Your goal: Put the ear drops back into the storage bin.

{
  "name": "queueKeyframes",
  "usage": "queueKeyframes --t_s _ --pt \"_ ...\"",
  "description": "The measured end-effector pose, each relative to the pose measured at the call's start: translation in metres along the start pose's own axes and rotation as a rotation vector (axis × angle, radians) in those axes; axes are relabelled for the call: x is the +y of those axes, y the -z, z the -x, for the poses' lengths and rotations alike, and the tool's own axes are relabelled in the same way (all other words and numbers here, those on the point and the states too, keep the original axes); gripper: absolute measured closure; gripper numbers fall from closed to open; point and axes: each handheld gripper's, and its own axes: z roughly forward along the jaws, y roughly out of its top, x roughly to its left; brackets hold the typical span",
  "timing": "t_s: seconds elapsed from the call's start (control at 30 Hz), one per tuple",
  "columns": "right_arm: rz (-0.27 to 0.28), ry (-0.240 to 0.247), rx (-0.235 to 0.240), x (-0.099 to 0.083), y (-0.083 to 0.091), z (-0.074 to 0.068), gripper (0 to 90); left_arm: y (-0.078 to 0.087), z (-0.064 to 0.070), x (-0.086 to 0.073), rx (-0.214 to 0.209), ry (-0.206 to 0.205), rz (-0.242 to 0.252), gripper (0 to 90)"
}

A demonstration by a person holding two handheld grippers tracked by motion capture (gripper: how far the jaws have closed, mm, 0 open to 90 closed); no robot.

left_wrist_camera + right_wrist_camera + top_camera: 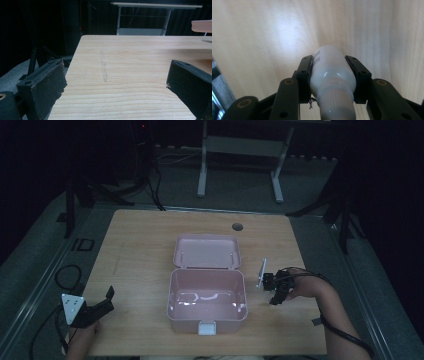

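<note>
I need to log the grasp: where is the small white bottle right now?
In the right gripper view, the white bottle sits clamped in the right claw, above the wooden table; in the high view that claw is just right of the open pink box.

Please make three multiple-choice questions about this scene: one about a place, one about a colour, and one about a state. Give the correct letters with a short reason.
1. Where does the left gripper stand?
A. near the table's front left corner
B. inside the box
C. at the table's far edge

2. What colour is the box?
A. green
B. pink
C. black

3. What is the state of the right gripper?
A. open and holding nothing
B. shut on the box lid
C. shut on the white bottle

Answers:
1. A, the high view shows it by the front left corner of the table, away from the box.
2. B, its body and its raised lid are pale pink.
3. C, in the right gripper view both jaws press the sides of the white bottle.
</note>
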Motion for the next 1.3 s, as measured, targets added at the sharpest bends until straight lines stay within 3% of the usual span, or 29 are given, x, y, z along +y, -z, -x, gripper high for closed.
queueKeyframes --t_s 0.07,0.2,0.43,0.63,0.8,1.0,1.2,1.3 --pt "0.007 0.025 0.003 0.001 0.002 -0.004 59.5 0.000 0.000 0.000 0.000 0.001 0.000 2.4" --pt "-0.035 0.089 -0.010 0.003 0.003 -0.013 59.5 0.000 0.000 0.000 0.000 0.000 0.000 2.4" --pt "-0.082 0.137 -0.029 0.009 0.006 -0.026 59.5 0.000 0.000 0.000 0.001 0.001 0.000 2.4" --pt "-0.076 0.139 -0.049 0.014 0.016 -0.031 59.5 0.000 0.000 0.000 0.002 0.003 -0.001 2.4" --pt "-0.110 0.138 -0.045 0.017 0.023 -0.034 59.5 0.000 0.000 0.000 0.003 0.005 0.000 2.4" --pt "-0.075 0.140 -0.049 0.019 0.040 -0.039 59.5 0.000 0.000 0.000 0.003 0.005 0.000 2.3" --pt "-0.073 0.121 -0.060 0.024 0.055 -0.044 59.5 0.000 0.000 0.000 0.004 0.004 0.000 2.3" --pt "-0.068 0.134 -0.063 0.027 0.062 -0.047 59.5 0.000 0.000 0.000 0.005 0.005 0.000 2.4"
